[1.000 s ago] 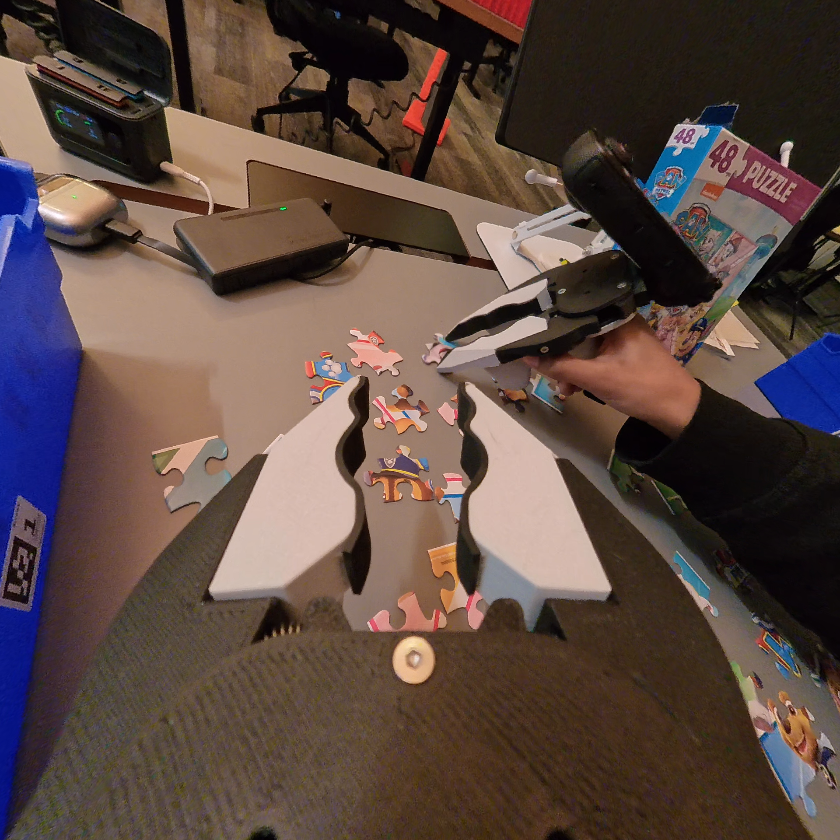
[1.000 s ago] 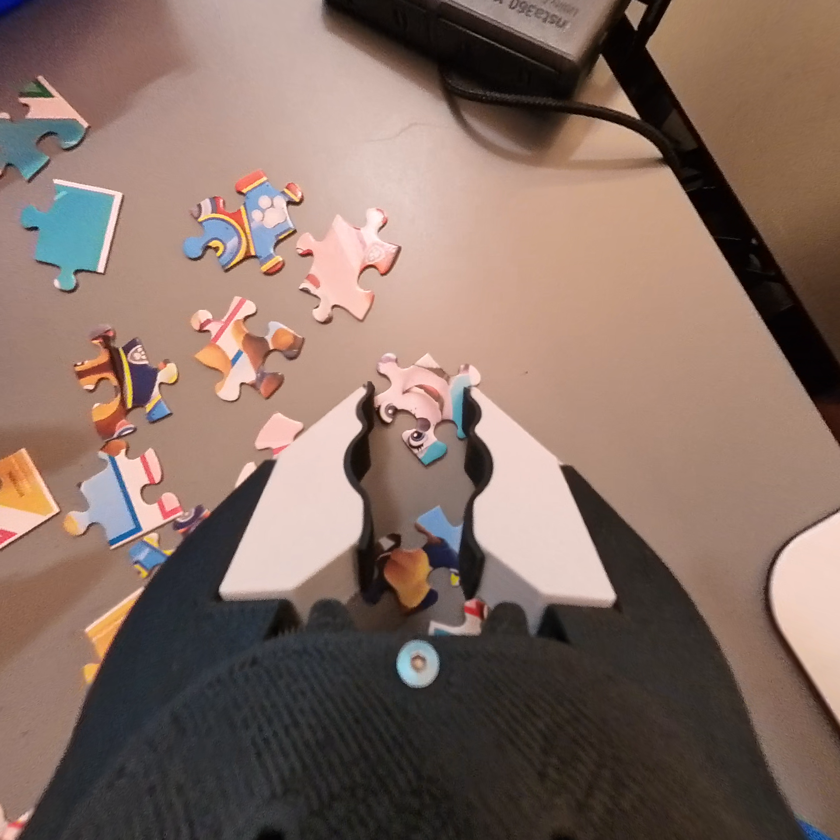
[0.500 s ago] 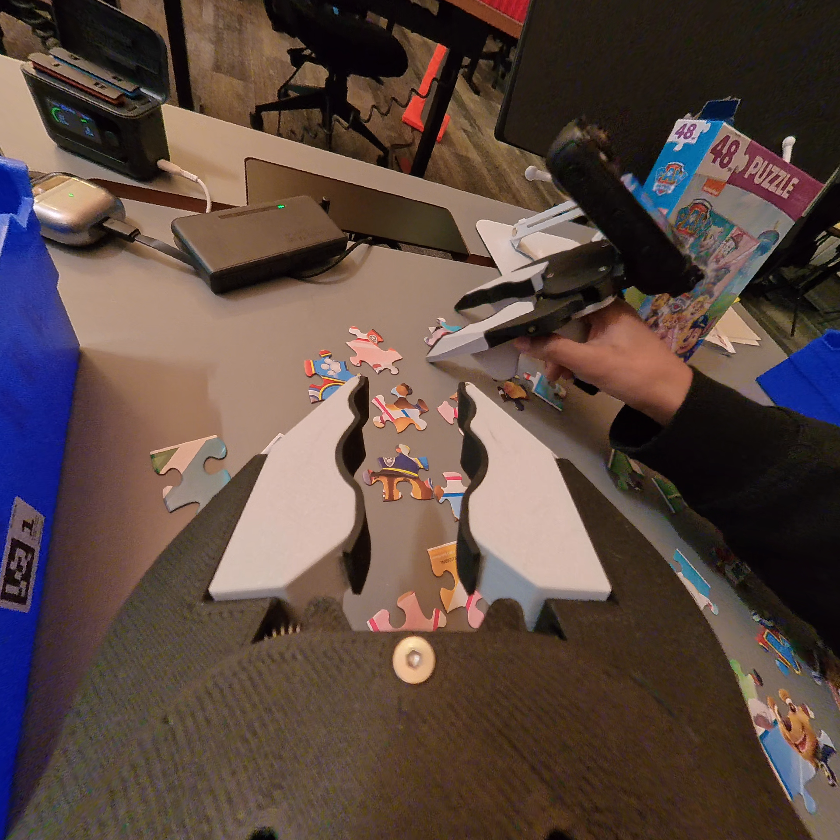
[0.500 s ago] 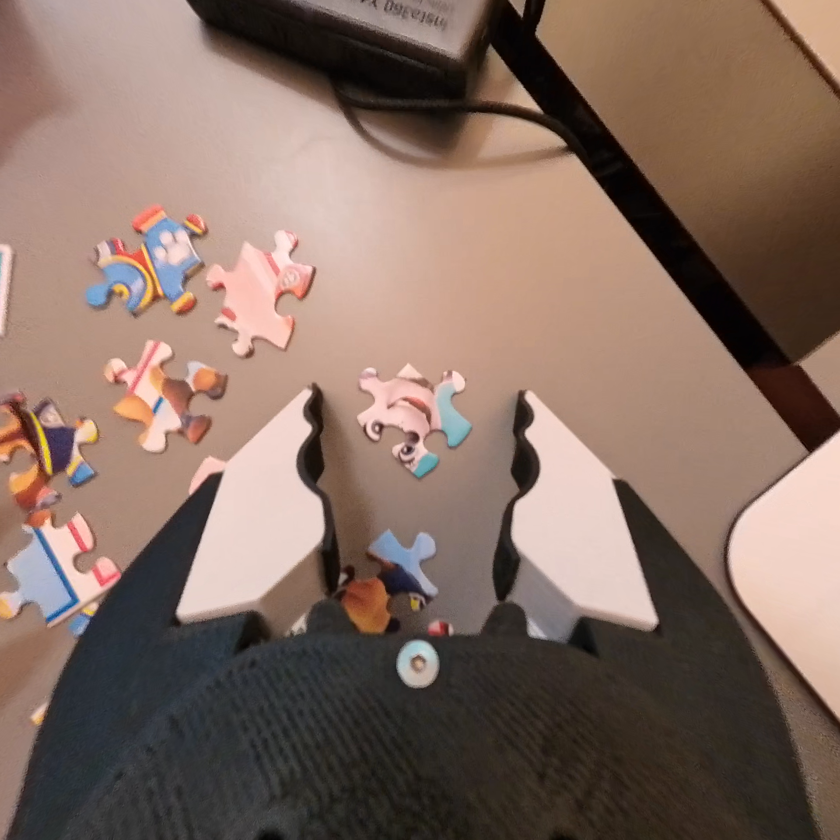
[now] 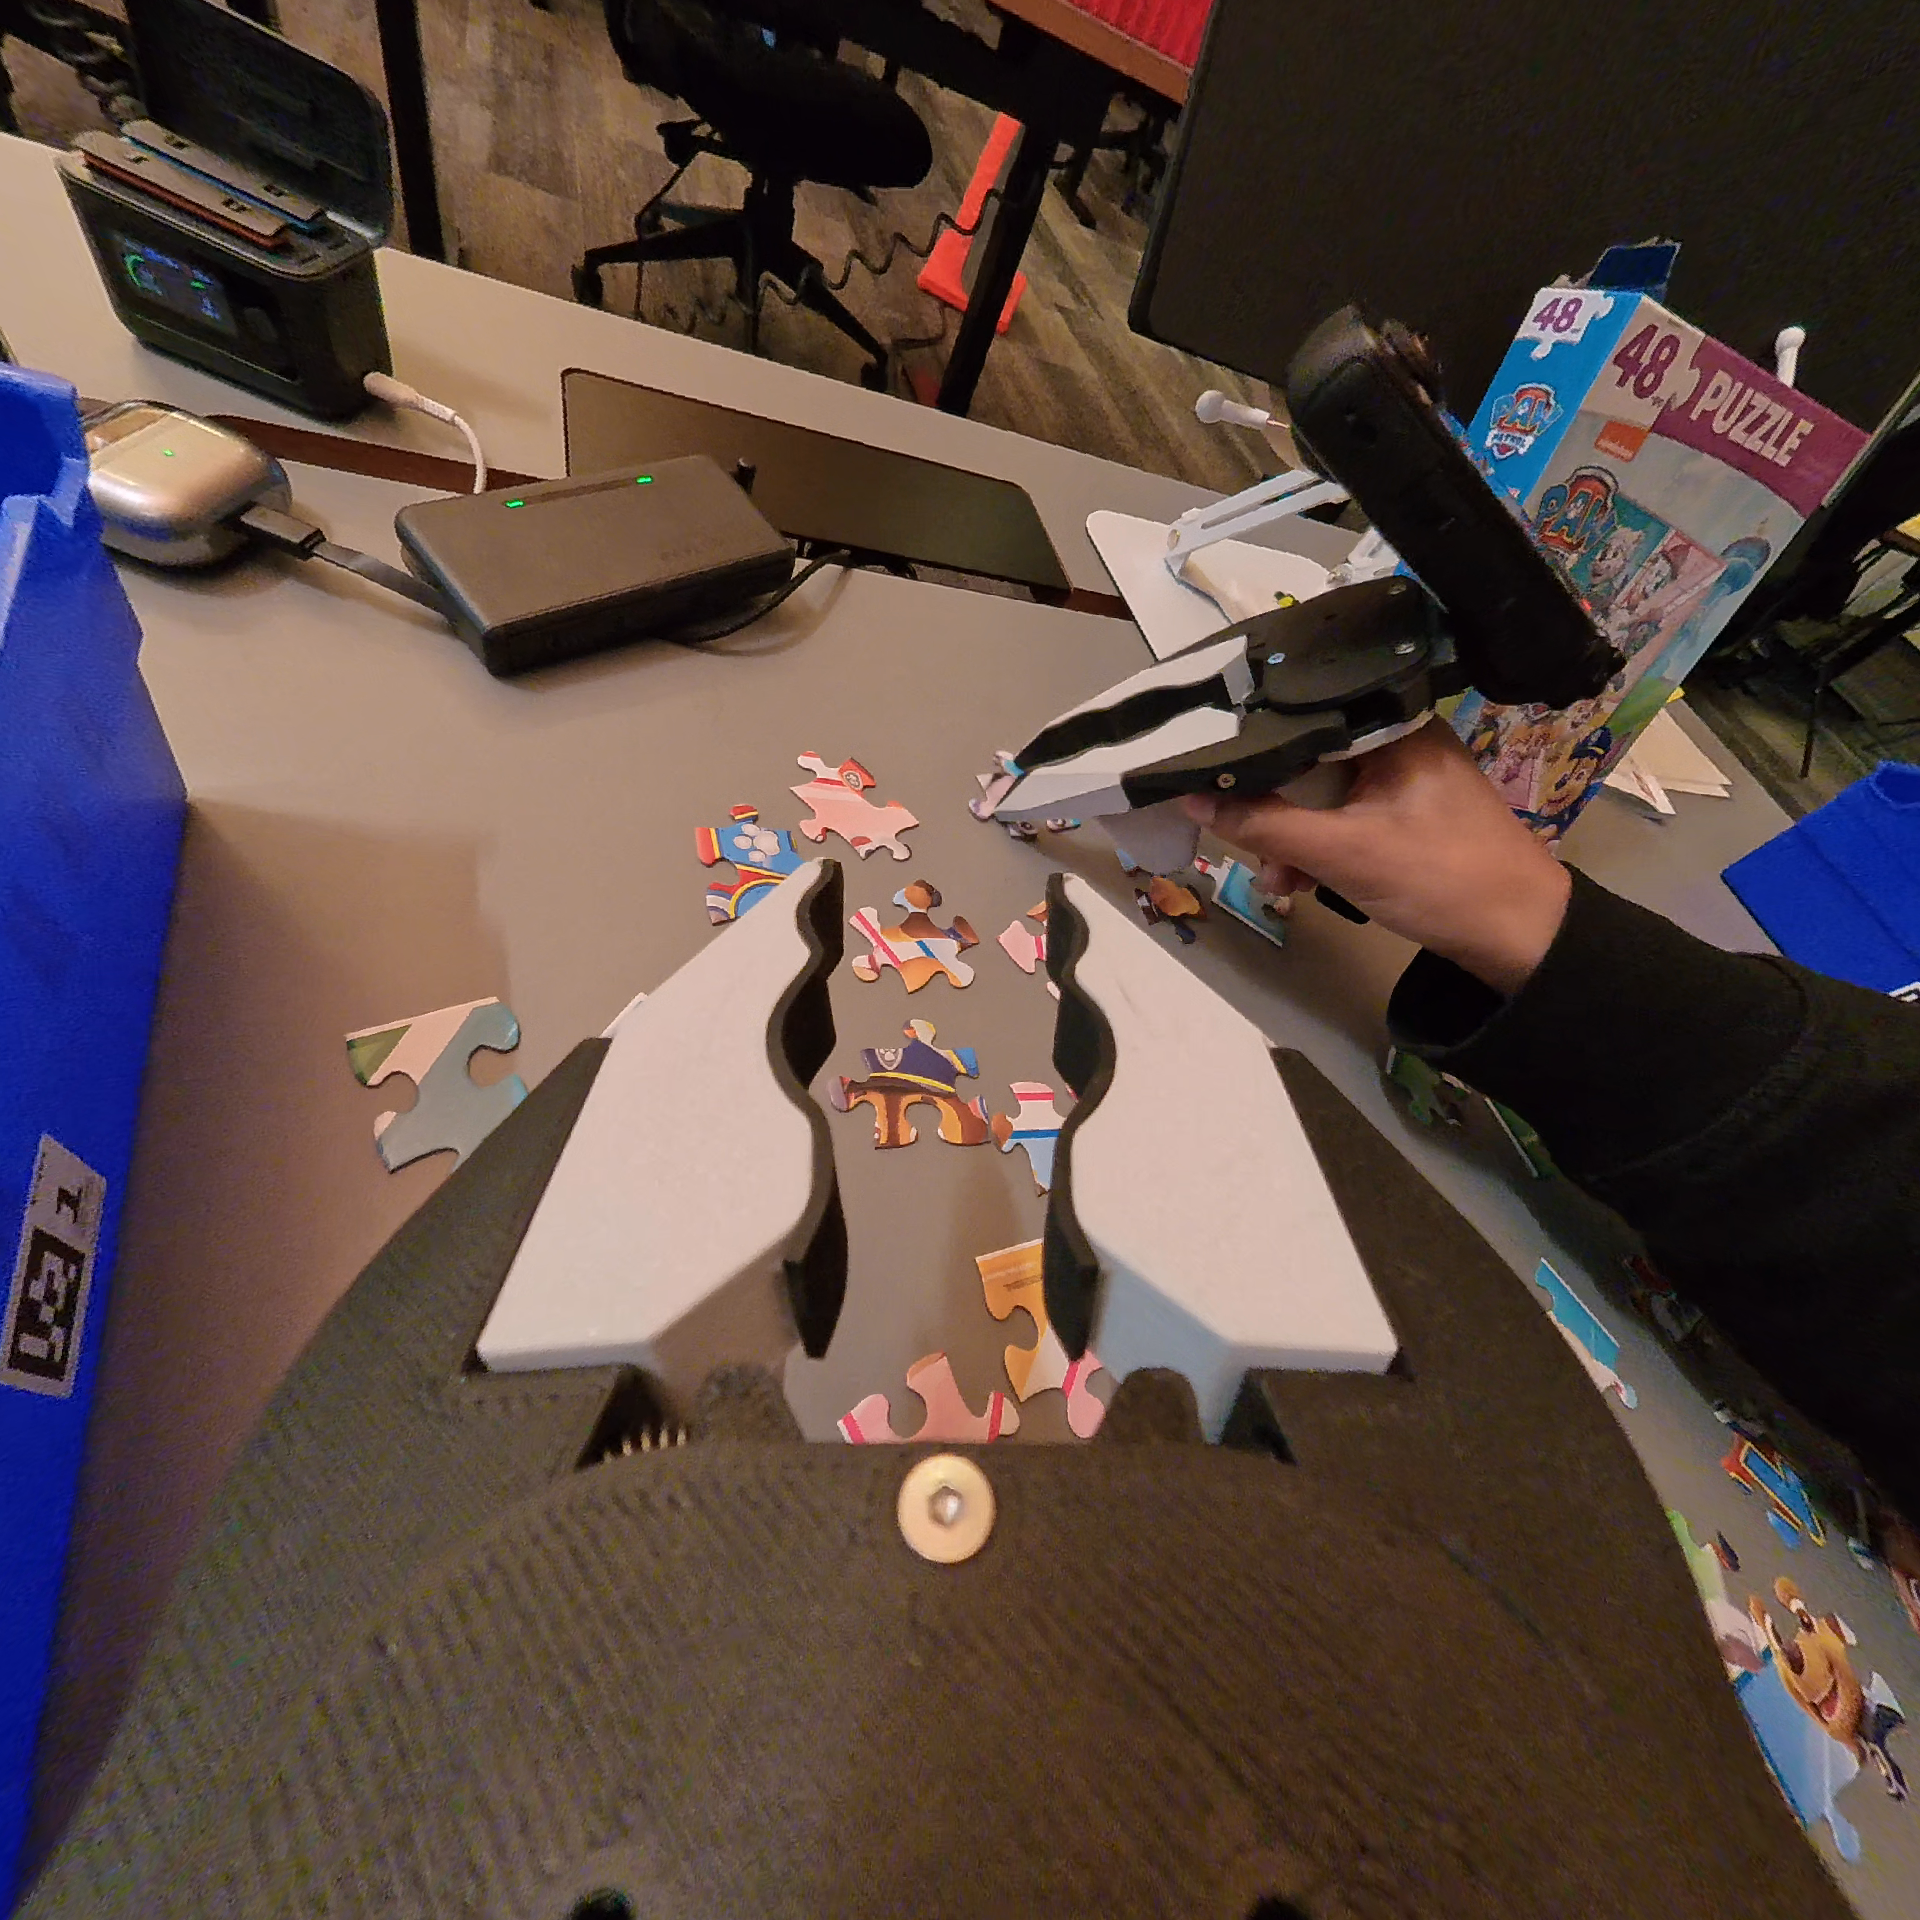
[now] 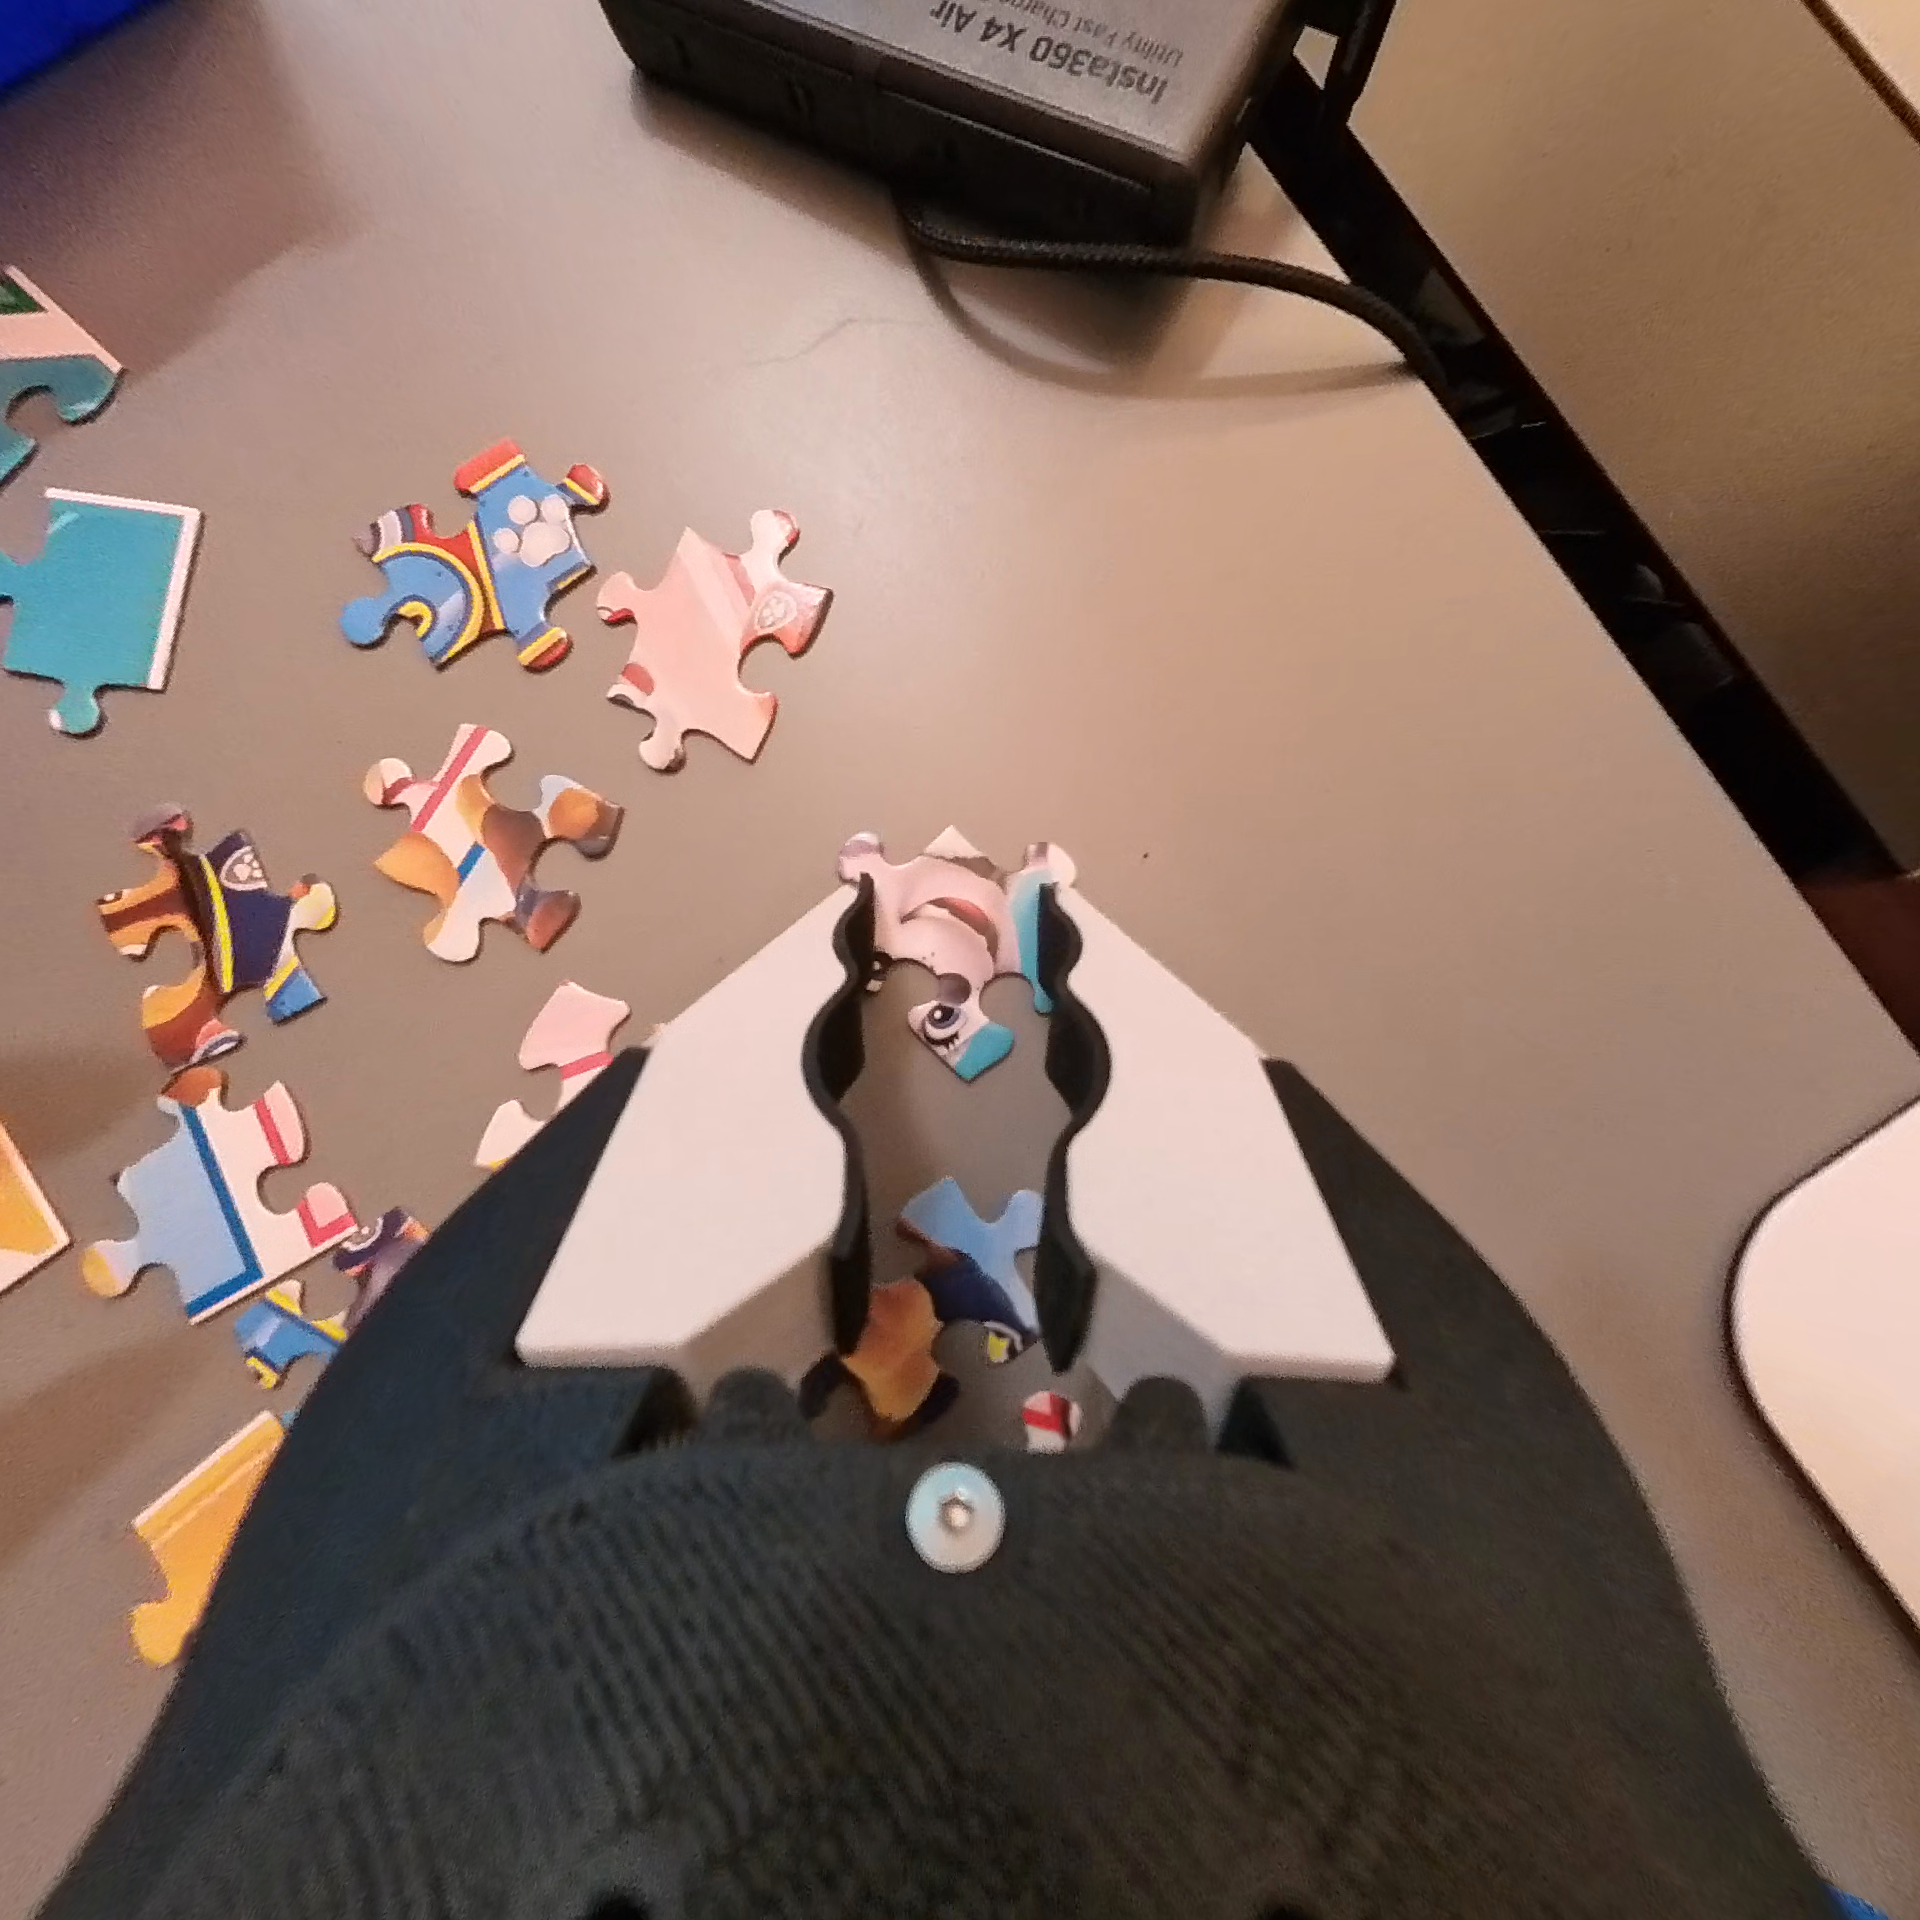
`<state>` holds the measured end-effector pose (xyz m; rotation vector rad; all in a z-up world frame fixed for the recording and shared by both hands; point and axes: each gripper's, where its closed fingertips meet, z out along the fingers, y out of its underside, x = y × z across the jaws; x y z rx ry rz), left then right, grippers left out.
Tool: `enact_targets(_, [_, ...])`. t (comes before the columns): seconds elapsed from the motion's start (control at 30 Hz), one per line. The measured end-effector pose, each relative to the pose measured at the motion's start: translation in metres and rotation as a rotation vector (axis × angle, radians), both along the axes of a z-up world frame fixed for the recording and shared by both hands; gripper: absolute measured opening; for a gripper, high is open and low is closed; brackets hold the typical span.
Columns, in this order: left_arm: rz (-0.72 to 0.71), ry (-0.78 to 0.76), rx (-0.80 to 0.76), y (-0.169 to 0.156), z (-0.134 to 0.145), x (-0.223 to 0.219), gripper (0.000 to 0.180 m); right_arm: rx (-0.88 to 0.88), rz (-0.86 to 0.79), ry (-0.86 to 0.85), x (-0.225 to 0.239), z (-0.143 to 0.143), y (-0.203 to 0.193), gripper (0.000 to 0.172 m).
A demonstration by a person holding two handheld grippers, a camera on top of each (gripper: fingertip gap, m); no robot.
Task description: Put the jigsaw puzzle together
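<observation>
Dim, warm indoor light falls from above; soft shadows pool on the desk (image 5: 623, 790) beside the blue bin (image 5: 62, 831). Wide-angle bending warps the edges, and both views are slightly soft.

Upper right of the left wrist view: colourful puzzle box (image 5: 1662, 499), printed with large lettering, numerals and a cartoon logo. Left edge: blue bin (image 5: 62, 831) with a white label (image 5: 47, 1309) bearing black characters. Upper left: dark device (image 5: 208, 281) showing a lit screen, too small to read. Top of the right wrist view: black charger block (image 6: 987, 62), printed upside down in pale lettering.
</observation>
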<state>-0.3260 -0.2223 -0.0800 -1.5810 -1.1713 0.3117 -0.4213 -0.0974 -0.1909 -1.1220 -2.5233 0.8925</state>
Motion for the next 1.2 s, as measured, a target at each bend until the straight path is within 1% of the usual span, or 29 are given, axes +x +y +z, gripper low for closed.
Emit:
enact_targets(0.03, [0.0,0.001,0.002,0.0,0.0,0.0,0.037,-0.007,0.003,-0.002,0.001,0.001,-0.001,0.029])
enact_targets(0.07, [0.0,0.001,0.003,0.0,0.001,0.0,0.037,-0.021,0.01,0.004,0.002,0.004,-0.002,0.02])
enact_targets(0.1, [-0.001,0.002,0.002,0.0,0.001,0.0,0.037,-0.045,0.021,0.018,0.003,0.009,-0.005,0.001])
enact_targets(0.17, [-0.003,0.002,-0.001,0.001,0.001,0.0,0.037,-0.042,0.028,0.006,0.007,0.012,-0.005,0.002])
enact_targets(0.2, [-0.004,0.001,-0.002,0.001,0.0,0.0,0.037,-0.025,0.027,-0.002,0.008,0.012,-0.004,0.011])
enact_targets(0.3, [-0.006,0.0,-0.007,0.002,0.0,0.0,0.037,0.027,0.002,0.071,0.002,0.02,0.002,0.026])
enact_targets(0.4, [-0.004,-0.002,-0.006,0.001,-0.001,0.0,0.037,0.05,-0.087,0.151,-0.015,0.026,0.015,0.053])
enact_targets(0.47, [-0.003,-0.002,-0.005,0.001,0.0,0.0,0.037,0.067,-0.163,0.135,-0.024,0.017,0.025,0.076])
enact_targets(0.53, [-0.004,-0.002,-0.005,0.001,-0.001,0.0,0.037,0.09,-0.218,0.075,-0.027,0.0,0.032,0.09])
enact_targets(0.57, [-0.004,-0.003,-0.006,0.001,-0.001,0.0,0.037,0.049,-0.23,0.057,-0.028,-0.001,0.03,0.086])
enact_targets(0.6, [-0.005,-0.003,-0.007,0.001,-0.001,0.0,0.037,0.017,-0.235,0.033,-0.026,-0.002,0.027,0.074])
enact_targets(0.63, [-0.004,-0.001,-0.007,0.001,-0.001,0.0,0.037,0.003,-0.239,0.028,-0.026,-0.002,0.026,0.071])
enact_targets(0.67, [-0.003,0.0,-0.006,0.001,0.0,0.0,0.037,0.013,-0.228,0.032,-0.025,-0.002,0.026,0.063])
enact_targets(0.73, [-0.003,0.002,-0.001,0.001,0.001,0.0,0.037,0.014,-0.187,0.023,-0.018,-0.001,0.02,0.038])
enact_targets(0.77, [-0.003,0.001,-0.001,0.001,0.001,0.0,0.037,0.018,-0.168,0.021,-0.014,-0.001,0.017,0.031])
enact_targets(0.97, [-0.004,0.002,-0.003,0.001,0.001,0.001,0.037,0.043,-0.017,-0.003,0.022,-0.001,-0.009,0.03])
enact_targets(1.07, [-0.004,0.0,-0.002,0.001,0.0,0.001,0.037,0.034,0.025,-0.017,0.038,0.0,-0.016,0.029])
enact_targets(1.13, [-0.004,0.002,-0.002,0.001,0.001,0.001,0.037,-0.005,0.046,0.006,0.043,0.009,-0.021,0.0])
enact_targets(1.2, [-0.005,0.001,-0.002,0.001,0.001,0.001,0.037,0.009,0.048,-0.003,0.048,0.013,-0.019,0.0])
